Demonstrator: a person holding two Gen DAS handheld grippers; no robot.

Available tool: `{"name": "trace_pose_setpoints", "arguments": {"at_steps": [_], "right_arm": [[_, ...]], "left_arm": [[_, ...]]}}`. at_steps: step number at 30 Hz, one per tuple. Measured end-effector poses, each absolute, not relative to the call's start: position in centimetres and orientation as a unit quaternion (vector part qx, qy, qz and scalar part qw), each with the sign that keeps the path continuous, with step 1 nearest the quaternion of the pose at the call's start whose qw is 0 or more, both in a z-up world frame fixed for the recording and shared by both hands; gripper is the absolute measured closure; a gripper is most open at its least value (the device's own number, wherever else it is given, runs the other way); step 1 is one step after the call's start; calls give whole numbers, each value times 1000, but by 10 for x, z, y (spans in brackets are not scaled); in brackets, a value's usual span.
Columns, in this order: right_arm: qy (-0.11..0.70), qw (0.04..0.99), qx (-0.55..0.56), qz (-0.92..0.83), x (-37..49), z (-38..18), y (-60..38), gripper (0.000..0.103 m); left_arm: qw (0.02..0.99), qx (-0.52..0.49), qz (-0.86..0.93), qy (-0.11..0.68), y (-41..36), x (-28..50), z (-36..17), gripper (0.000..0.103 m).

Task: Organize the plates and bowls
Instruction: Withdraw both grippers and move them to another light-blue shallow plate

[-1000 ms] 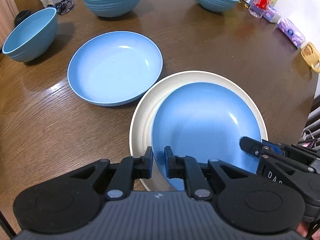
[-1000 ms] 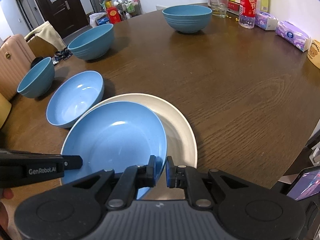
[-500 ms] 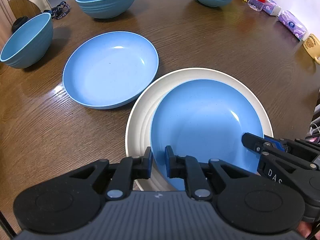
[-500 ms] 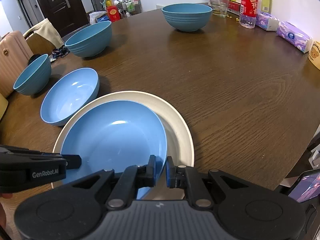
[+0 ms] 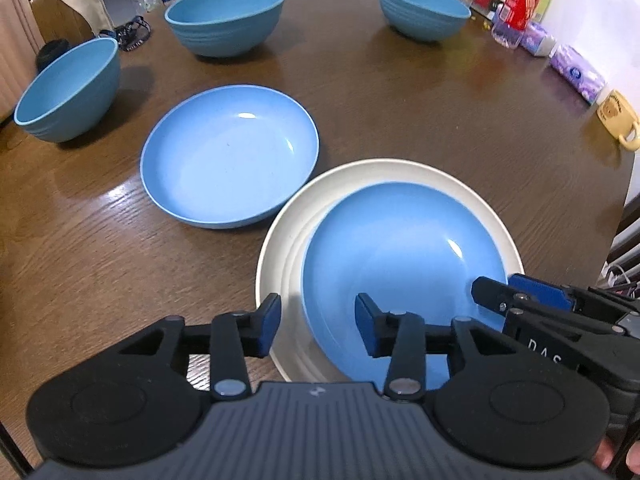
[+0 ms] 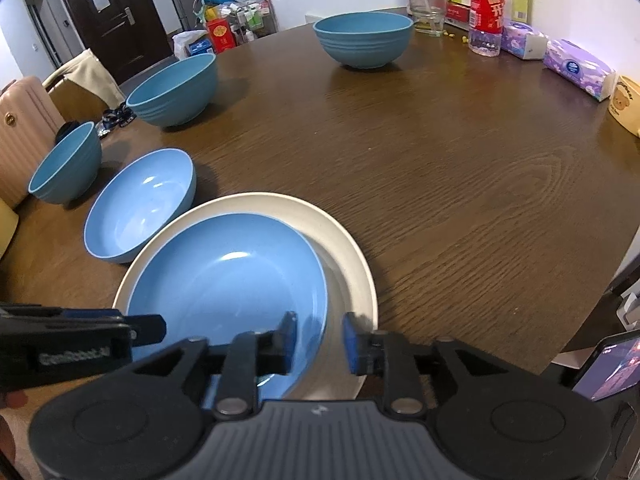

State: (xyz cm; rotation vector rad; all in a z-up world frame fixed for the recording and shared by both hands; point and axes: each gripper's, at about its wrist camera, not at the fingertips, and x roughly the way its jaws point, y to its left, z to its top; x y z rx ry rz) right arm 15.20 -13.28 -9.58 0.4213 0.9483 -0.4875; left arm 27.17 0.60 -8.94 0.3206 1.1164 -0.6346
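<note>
Low in the frame, the blue plate (image 5: 404, 256) sits nested in the cream plate (image 5: 288, 240), with the left gripper (image 5: 318, 326) and right gripper (image 6: 318, 338) both spread wide astride its near rim, holding nothing. It looks light, rigid and slick, so I'd pinch the thin rim edge; the second blue plate (image 5: 230, 164) lies just beside, center left.

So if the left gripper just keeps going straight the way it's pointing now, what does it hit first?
Most likely the near rim of the blue plate resting on the white plate. The left gripper is open, its fingers straddling that edge. Height above the rim is hard to judge, so it might skim over.
</note>
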Motion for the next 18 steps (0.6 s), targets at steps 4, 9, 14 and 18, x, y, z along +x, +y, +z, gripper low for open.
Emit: {"name": "trace_pose_setpoints", "arguments": {"at_steps": [4,9,14,18], "right_arm": [[438,845,206,-226,147,-88,-133,62],[427,854,197,-222,144,-78,-130,34],[420,861,195,-212,141,-73,-129,10],[420,860,195,-212,138,-71,-129,0]], "left_arm": [[797,138,-290,512,13,271,-81,51],[809,122,-276,504,23,270,-72,35],[822,107,-259,495,34,269,-64,12],[831,99,-237,493,42,268,-62,0]]}}
